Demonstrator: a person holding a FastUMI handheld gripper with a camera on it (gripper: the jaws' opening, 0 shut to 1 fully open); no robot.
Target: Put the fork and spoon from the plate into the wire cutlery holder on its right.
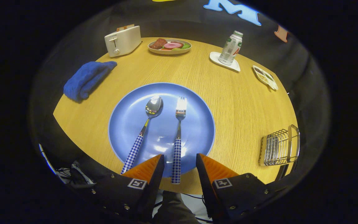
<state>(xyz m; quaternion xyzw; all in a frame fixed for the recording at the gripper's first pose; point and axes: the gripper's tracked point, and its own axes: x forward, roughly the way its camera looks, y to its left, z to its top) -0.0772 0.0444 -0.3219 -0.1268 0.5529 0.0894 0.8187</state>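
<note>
A blue plate (197,124) lies on the round wooden table just ahead of my fingers. On it rest a spoon (144,127) and a fork (179,133), side by side, both with blue-and-white checked handles pointing toward me. My gripper (180,160) is open, above the near rim of the plate. The end of the fork's handle shows in the gap between the two fingers, with neither finger touching it. The spoon's handle lies just left of the left finger. The wire cutlery holder (279,146) stands to the right of the plate, near the table's edge.
A folded blue cloth (87,79) lies left of the plate. Beyond it stand a white toaster (123,40), a plate of food (169,46), a bottle (231,48) on a white coaster, and a small divided dish (265,77). Bare wood separates plate and holder.
</note>
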